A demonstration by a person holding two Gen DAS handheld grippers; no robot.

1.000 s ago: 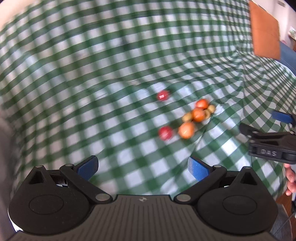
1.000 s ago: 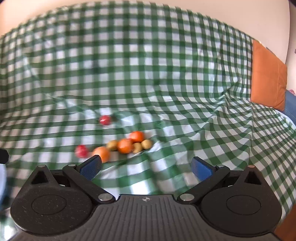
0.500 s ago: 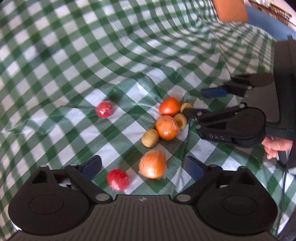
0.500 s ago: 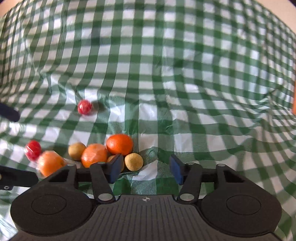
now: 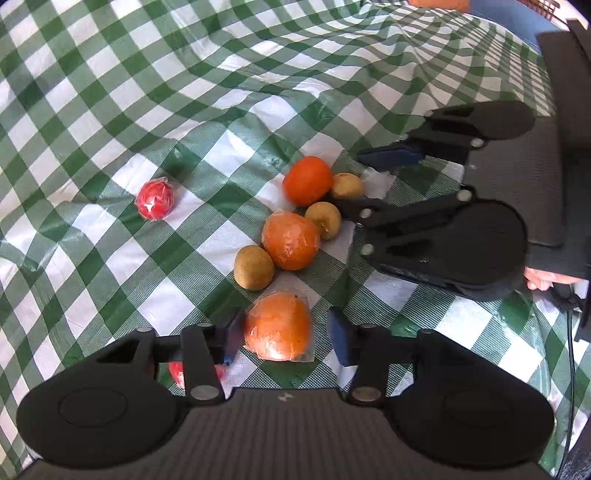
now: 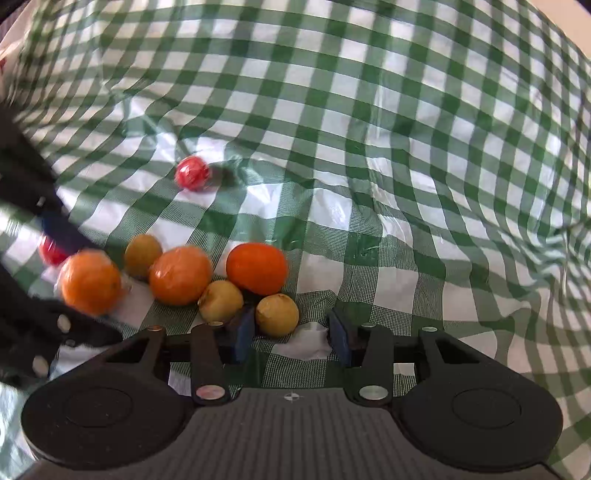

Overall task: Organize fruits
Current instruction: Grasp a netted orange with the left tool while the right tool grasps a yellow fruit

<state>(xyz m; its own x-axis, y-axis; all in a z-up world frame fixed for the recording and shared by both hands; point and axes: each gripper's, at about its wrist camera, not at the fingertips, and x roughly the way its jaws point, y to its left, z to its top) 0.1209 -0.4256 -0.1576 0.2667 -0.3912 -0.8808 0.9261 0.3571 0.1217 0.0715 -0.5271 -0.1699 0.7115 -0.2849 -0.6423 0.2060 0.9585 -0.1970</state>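
Fruits lie clustered on a green checked cloth [image 5: 110, 110]. My left gripper [image 5: 284, 338] is open, its jaws on either side of a wrapped orange [image 5: 277, 325]; the left pad touches it, the right stands apart. A red fruit [image 5: 181, 373] is half hidden under its left finger. My right gripper [image 6: 291, 338] is open around a small yellow fruit [image 6: 277, 314], not closed on it. Two more oranges [image 5: 291, 240] [image 5: 308, 180], two more yellow fruits [image 5: 254, 267] [image 5: 324, 218] and another red fruit [image 5: 155, 199] lie nearby.
The cloth is wrinkled and glossy, with folds around the fruit pile [image 6: 332, 206]. The right gripper's body [image 5: 443, 229] and the hand holding it [image 5: 543, 277] sit just right of the pile in the left wrist view. An orange cushion edge [image 5: 439, 3] lies at the far top.
Both grippers moved in closer to the pile and narrowed their jaws. The left now brackets the near wrapped orange; the right now brackets a small yellow fruit.
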